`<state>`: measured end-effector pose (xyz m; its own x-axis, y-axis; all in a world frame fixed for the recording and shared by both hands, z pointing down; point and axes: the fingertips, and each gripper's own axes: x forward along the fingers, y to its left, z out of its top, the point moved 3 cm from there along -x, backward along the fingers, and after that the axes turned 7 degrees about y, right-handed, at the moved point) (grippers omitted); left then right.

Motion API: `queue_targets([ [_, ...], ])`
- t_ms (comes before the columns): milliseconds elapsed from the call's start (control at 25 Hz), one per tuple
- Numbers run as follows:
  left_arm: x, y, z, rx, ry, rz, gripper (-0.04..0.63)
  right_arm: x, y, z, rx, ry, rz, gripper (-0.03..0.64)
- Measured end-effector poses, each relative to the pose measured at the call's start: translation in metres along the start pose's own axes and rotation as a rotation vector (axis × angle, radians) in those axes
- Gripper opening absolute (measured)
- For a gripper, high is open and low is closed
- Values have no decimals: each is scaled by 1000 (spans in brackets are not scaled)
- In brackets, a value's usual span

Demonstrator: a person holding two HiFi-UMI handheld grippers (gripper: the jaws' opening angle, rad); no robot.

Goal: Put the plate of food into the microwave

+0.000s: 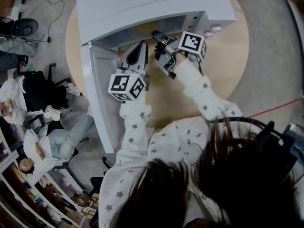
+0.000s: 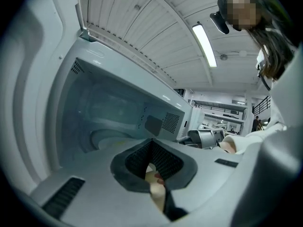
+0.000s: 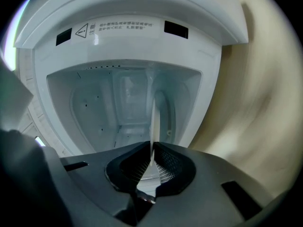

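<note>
The white microwave stands on a round wooden table with its door swung open to the left. My right gripper reaches into the opening. In the right gripper view its jaws are shut on the thin white rim of the plate, seen edge-on before the cavity. My left gripper is just left of it at the cavity's lip. A pale strip of the plate with a red bit of food sits pinched between its pads. The glass turntable lies ahead. The head view hides the plate.
The open door stands close on the left of my left gripper. The microwave's control side is right of my right gripper. People sit at chairs to the left of the table. A red cable runs on the floor at right.
</note>
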<state>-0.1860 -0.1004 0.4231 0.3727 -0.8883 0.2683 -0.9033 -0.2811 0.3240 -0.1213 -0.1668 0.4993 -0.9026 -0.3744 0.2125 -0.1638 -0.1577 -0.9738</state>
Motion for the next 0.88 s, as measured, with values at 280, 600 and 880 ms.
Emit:
queue_targets([
  [280,4,-2,3,-3,6,-1,2,-3,10,4,-30,-30,-5,21],
  [600,6,-5,4,-2,9,-7,2,-5,18,9,-123,-60,7,125],
  [880,10,1,-1,-7,14,-10,2,8,16,10,-244,-18,-90,209],
])
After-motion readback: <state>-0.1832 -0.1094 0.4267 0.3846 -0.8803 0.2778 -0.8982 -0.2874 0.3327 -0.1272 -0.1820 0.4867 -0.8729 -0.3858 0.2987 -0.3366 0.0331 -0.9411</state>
